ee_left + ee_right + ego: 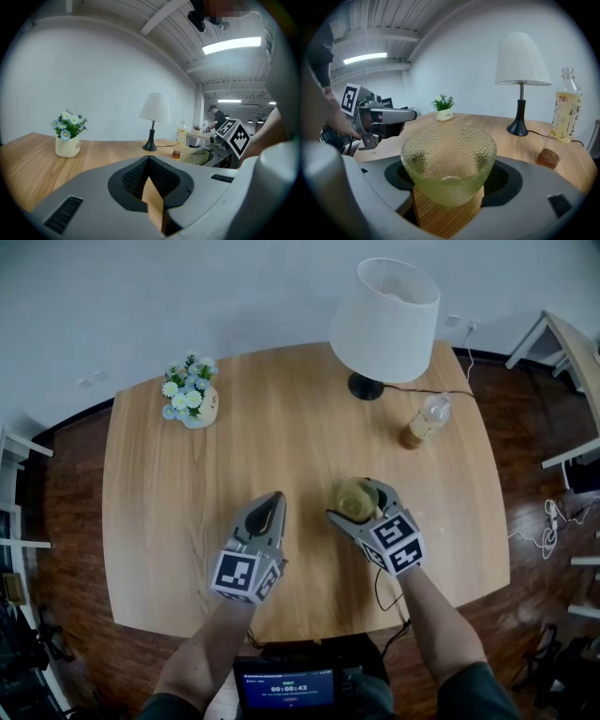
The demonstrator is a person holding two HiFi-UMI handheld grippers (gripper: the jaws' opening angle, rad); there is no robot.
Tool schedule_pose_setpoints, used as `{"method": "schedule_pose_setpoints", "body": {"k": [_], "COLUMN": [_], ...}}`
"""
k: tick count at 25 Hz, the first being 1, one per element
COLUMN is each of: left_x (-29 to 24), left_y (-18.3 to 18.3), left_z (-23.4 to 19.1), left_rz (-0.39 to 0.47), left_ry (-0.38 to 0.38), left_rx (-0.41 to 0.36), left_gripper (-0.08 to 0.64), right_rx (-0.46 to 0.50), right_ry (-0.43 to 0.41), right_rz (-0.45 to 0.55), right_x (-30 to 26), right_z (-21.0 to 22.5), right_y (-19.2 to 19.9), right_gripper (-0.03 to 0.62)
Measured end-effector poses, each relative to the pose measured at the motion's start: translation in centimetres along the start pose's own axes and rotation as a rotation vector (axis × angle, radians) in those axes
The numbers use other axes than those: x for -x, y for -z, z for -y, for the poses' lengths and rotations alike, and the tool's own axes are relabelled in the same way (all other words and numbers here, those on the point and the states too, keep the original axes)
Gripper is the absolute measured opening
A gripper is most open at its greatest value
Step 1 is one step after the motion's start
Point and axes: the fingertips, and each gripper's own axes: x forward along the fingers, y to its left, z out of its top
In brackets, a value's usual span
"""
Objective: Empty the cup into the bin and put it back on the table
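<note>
Cup (pixel 449 161) of pale green dimpled glass sits clamped between the right gripper's (pixel 360 502) jaws, its sides against their pads, over the near right part of the wooden table (pixel 281 409); whether its base touches the wood I cannot tell. The tabletop's middle and left side lie bare, with open boards out to the near edge. A white-shaded lamp (pixel 384 310) stands at the far edge. The left gripper (pixel 272 498), just beside the right one, has its jaws together, with nothing between them. A plastic bottle (pixel 427 420) stands near the right edge, and a flower pot (pixel 192 395) at the far left. Print on the bottle's yellow label and on the pot is too small to read.
</note>
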Motion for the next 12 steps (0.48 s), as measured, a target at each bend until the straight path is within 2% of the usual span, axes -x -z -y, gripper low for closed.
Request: {"method": "schedule_pose_setpoints", "body": {"k": [6,12], "left_x": [-1.8,-2.4], "left_y": [3.1,4.6], "left_z": [-1.2,-1.5], "left_rz": [-0.087,-0.124], "left_ry": [-0.032,-0.032], "left_rx": [0.057,0.061], "left_gripper": [0.002,0.002], "right_rx": [-0.003,-0.002], "right_ry": [0.025,0.027], "right_rz": [0.017,0.018], "right_x": [-1.3,-2.2], "right_z": [1.1,1.3], "right_y": [0.7,1.6], "right_gripper": [0.393,0.393]}}
